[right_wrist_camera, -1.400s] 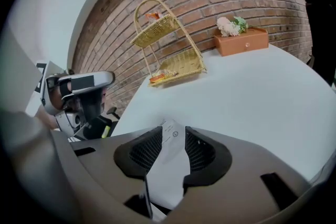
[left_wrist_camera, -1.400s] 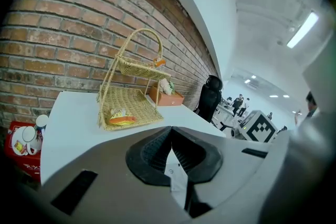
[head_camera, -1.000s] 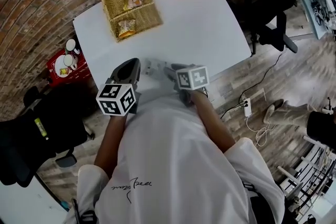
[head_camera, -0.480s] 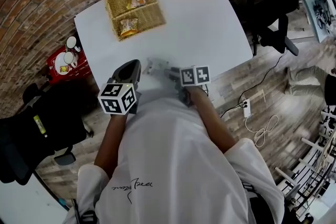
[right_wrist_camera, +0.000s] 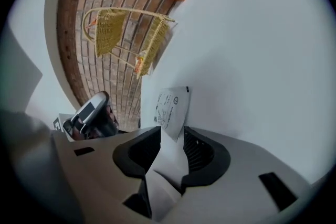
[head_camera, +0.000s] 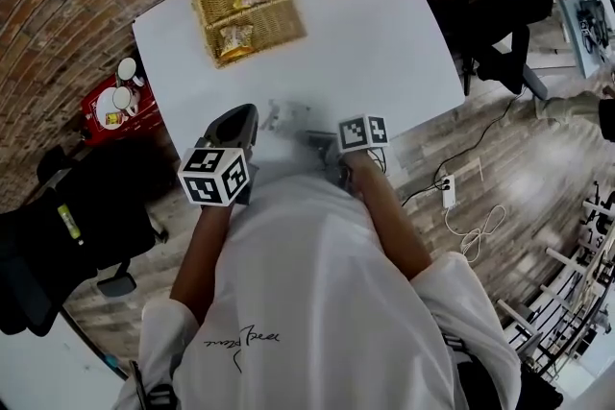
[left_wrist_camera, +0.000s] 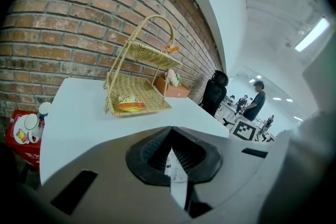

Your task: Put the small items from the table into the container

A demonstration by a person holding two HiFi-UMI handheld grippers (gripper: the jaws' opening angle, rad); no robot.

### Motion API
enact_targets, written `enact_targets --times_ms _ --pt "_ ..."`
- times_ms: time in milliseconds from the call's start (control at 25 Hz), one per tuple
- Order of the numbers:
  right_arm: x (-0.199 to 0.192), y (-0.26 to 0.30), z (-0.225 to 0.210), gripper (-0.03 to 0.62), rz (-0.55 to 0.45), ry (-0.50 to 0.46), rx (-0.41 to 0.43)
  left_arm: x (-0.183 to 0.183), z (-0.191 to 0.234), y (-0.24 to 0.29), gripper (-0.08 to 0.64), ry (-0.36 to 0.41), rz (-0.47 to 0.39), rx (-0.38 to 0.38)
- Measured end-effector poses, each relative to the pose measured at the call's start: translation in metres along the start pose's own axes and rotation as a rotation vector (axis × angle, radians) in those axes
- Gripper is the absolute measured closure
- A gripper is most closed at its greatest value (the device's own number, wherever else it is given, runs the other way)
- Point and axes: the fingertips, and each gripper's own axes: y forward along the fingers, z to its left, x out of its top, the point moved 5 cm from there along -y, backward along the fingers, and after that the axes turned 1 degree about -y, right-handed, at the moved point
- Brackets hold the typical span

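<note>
left gripper [left_wrist_camera: 172,159] is clamped on white sachet [left_wrist_camera: 174,171] | right gripper [right_wrist_camera: 171,145] is closed on second sachet [right_wrist_camera: 172,106], held over table [head_camera: 375,53] near edge | sachets are judged light, limp, crushable; best pinched at flat sealed edge | basket [head_camera: 271,22] is seen at far-left corner

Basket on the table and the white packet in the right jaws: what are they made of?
The basket looks like woven wicker or rattan, matte straw-yellow: its open weave shows. The packet seems to be thin paper or plastic film, white with black print; it bends between the jaws.
</note>
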Motion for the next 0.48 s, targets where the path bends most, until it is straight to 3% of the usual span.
enact_targets --times_ms 240,480 --pt "-0.004 0.009 0.002 0.47 0.019 0.052 0.044 -0.003 -0.002 0.002 0.551 0.003 0.008 -0.017" --pt "0.001 0.014 -0.003 0.552 -0.005 0.107 0.038 -0.002 0.004 -0.002 0.551 -0.006 0.003 -0.006"
